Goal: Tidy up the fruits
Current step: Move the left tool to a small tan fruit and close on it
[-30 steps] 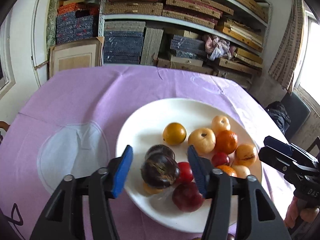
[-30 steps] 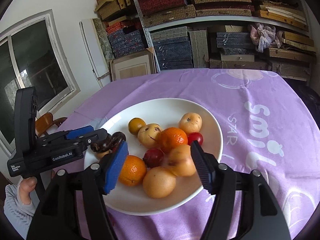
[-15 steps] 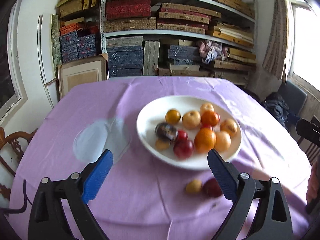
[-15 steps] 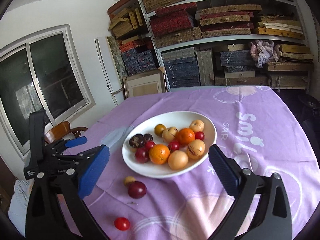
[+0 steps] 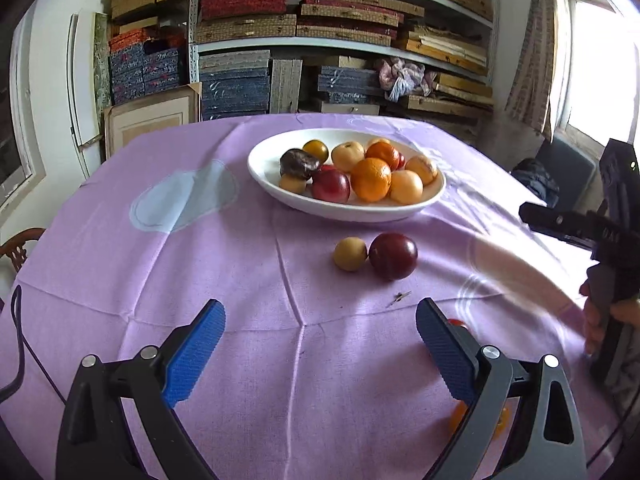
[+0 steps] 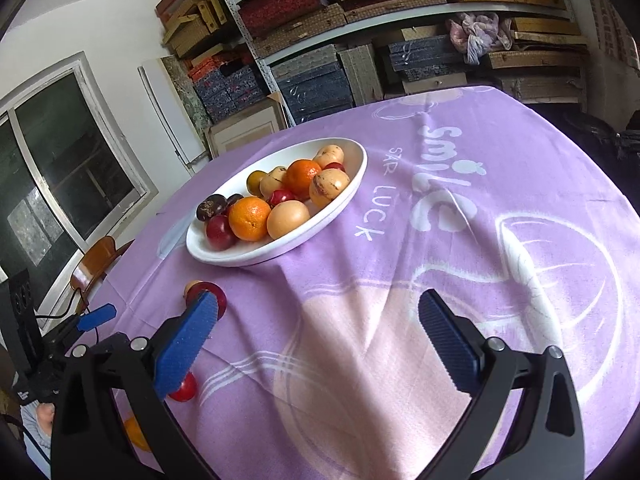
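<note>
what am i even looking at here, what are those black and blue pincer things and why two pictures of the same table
No robot here: a person holds a hand-held claw in each hand, with a fisheye camera on each looking along its two blue-padded fingers. One picture is from the left claw, the other from the right claw. Each also glimpses the other claw at its edge.

Both claws are open and hold nothing; their jaws have just been opening wide.

On the purple tablecloth stands a white oval plate piled with oranges, tan and red fruits. Loose on the cloth in front of it lie a dark red round plum touching a small tan round fruit, plus a small red fruit and an orange one, both partly hidden.
</note>
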The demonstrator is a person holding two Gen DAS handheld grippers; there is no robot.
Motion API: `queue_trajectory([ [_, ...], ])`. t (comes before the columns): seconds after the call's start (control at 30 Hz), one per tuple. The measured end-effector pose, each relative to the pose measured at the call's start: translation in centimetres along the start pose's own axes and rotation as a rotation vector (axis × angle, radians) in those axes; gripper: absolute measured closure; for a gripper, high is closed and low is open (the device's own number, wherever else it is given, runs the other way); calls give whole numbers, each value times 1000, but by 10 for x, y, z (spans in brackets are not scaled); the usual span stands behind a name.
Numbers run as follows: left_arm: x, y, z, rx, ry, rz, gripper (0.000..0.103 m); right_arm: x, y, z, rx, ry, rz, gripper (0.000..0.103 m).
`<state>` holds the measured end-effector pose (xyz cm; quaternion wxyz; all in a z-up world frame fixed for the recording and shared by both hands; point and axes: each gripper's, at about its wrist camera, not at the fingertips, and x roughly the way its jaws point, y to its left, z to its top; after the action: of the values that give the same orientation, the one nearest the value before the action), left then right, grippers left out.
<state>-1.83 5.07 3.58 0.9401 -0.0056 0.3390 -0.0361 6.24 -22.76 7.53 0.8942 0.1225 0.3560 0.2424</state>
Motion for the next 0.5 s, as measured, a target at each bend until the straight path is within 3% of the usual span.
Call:
queue_trajectory([
  [0.37, 10, 12, 14, -12, -14, 102, 6, 4, 9, 0, -59, 5, -31, 4],
  [0.5, 23, 19, 37, -42, 7, 90, 5, 8, 7, -1, -53, 24, -35, 4],
])
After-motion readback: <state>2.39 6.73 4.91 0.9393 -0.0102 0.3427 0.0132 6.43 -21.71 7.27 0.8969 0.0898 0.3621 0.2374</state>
